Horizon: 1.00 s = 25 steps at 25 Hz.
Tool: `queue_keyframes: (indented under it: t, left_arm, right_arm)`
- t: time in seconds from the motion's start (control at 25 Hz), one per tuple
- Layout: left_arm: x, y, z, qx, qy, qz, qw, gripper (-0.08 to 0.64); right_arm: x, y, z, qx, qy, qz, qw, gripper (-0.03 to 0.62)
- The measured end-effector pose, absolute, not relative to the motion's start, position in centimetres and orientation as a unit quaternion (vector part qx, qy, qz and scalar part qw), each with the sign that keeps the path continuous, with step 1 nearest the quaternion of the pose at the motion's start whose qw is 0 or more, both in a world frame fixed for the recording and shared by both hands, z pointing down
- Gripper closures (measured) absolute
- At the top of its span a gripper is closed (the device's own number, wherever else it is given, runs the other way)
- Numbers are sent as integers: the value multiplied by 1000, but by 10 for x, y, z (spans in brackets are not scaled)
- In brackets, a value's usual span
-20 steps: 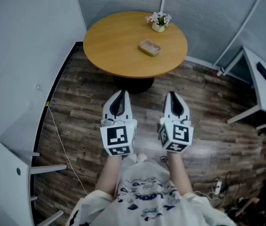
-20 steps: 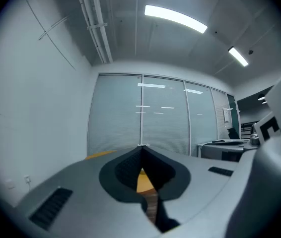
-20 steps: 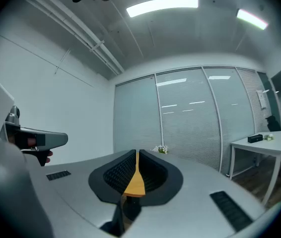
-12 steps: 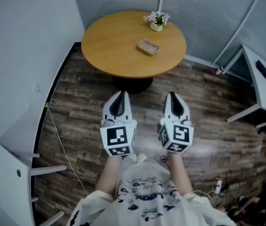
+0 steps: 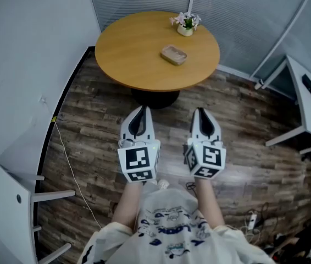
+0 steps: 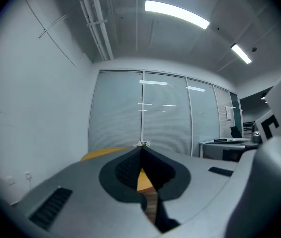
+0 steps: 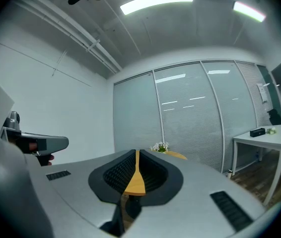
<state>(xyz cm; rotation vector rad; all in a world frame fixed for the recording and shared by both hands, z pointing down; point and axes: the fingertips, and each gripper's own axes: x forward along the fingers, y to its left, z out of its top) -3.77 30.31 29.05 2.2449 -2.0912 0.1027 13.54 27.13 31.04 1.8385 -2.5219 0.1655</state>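
Almost nothing has moved since a moment ago. Your left gripper [image 5: 139, 110] and right gripper [image 5: 201, 111] still hang over the wood floor [image 5: 89, 122]. Both are squeezed shut with nothing in them. So you are still well apart from the round bench [image 5: 133, 65], where the little tray [image 5: 174, 55] lies near the flower pot [image 5: 186, 25]. Only the head view shows that tray. The gripper views just peek past the closed tips at the bench edge and the flower pot.
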Motion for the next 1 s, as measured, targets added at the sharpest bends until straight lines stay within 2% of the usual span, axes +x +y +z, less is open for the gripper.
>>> queue_keyframes:
  t: [0.48,1.0]
  left_arm:
    - [-30,280,311,721,-689,43,53,557]
    - [-44,173,317,728,-682,42,55,557]
  right_arm:
    - [139,245,340,571,-817,77,31,569]
    - [127,140,345,579,-810,84,31,569]
